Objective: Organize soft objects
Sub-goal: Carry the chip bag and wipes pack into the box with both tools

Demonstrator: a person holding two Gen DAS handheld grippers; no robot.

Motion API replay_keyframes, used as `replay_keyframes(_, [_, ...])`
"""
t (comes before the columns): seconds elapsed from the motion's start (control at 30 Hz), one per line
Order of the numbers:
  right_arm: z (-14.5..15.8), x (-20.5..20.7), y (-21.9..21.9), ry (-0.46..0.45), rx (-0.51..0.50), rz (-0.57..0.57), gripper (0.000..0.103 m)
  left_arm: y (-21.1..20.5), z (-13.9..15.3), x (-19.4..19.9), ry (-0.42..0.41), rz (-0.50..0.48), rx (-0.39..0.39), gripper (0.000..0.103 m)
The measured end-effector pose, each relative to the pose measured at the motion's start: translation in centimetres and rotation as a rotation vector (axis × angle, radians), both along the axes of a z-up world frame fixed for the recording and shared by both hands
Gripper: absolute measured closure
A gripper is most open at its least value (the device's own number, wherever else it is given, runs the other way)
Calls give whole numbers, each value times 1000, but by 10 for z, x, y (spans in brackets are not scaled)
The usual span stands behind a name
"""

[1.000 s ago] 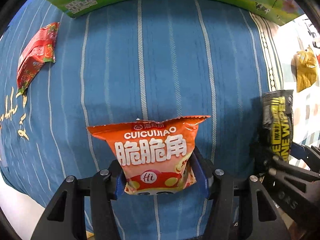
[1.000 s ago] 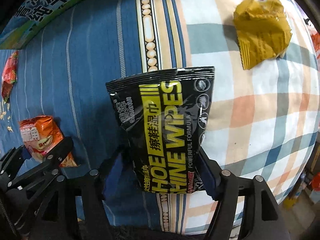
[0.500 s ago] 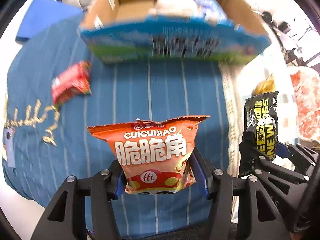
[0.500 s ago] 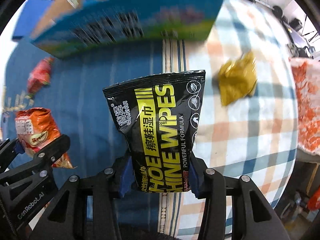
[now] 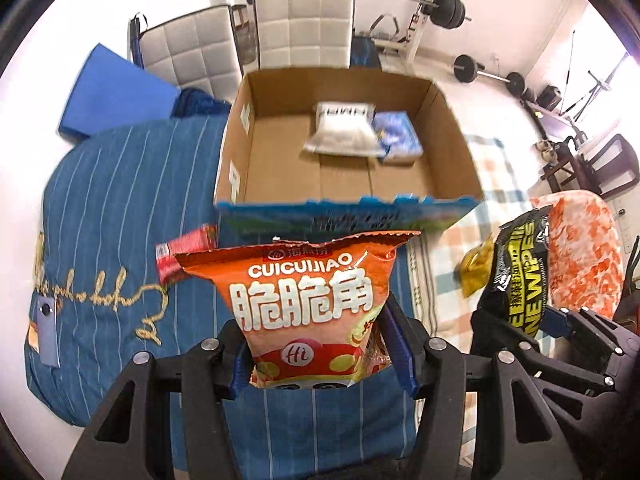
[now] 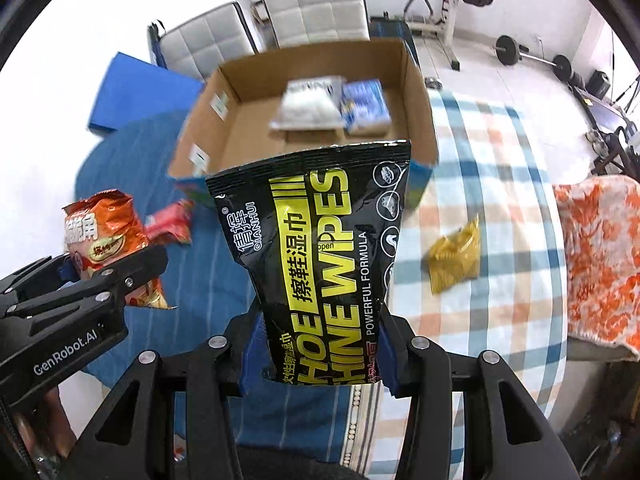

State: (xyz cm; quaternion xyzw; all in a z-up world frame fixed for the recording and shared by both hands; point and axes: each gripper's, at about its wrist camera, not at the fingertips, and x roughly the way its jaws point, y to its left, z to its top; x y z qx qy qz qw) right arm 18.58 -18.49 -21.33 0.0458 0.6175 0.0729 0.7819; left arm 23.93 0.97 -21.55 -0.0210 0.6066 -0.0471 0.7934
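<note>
Rising away from the bed, both grippers now look down from much higher than a second ago: where only the striped cover and the printed side of the box filled each view, the whole open cardboard box (image 5: 448,128) with its brown floor is now visible, standing toward the far edge of the bed.

The left gripper (image 5: 320,354) stays clamped on the lower part of the orange foil snack bag (image 5: 308,296), which stands upright between its blue pads; the grip looks unchanged. The right gripper (image 6: 318,354) is likewise closed on the bottom of the black and yellow shoe-wipes pouch (image 6: 320,248), its top edge now overlapping the near wall of the box in the right wrist view.

Inside the box lie a white soft pack (image 5: 342,128) and a blue pack (image 5: 398,134) side by side against the far wall, leaving the near floor bare. On the blue striped bedcover (image 5: 100,208) a small red wrapper (image 5: 186,250) lies near the box's near-left corner, and a crumpled yellow packet (image 6: 456,258) lies on the checked cover (image 6: 500,184) to the right.

Judging by the lift, both items are carried clear of the bedding and the next step is probably to bring them over the near wall and release them. Two loose packets would then remain.
</note>
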Motion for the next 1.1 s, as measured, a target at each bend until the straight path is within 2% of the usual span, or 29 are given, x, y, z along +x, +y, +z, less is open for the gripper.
replay_keyframes(0.23, [12,27,1,-21,73,6,54,4,21,23,-51,-8,-31,50])
replay_keyframes(0.3, [8,44,0,3,101,11,54,5,21,34,-48,-13,-41,50])
replay_keyframes(0.43, [-7,83,-7,29,89,-2,54,7,14,67,-43,-26,-20,50])
replay_keyframes(0.57, [-34,133,-19,93,91,-45,54,15,-4,109,12,-12,-51,50])
replay_keyframes(0.67, [-55,169,-26,137,96,-79,54,21,-28,143,86,-5,-97,50])
replay_keyframes(0.83, [-93,213,-27,201,76,-104,54,28,-71,196,176,-4,-63,50])
replay_keyframes(1.1, [-155,248,-18,328,20,-101,54,31,-130,262,276,-10,-4,49])
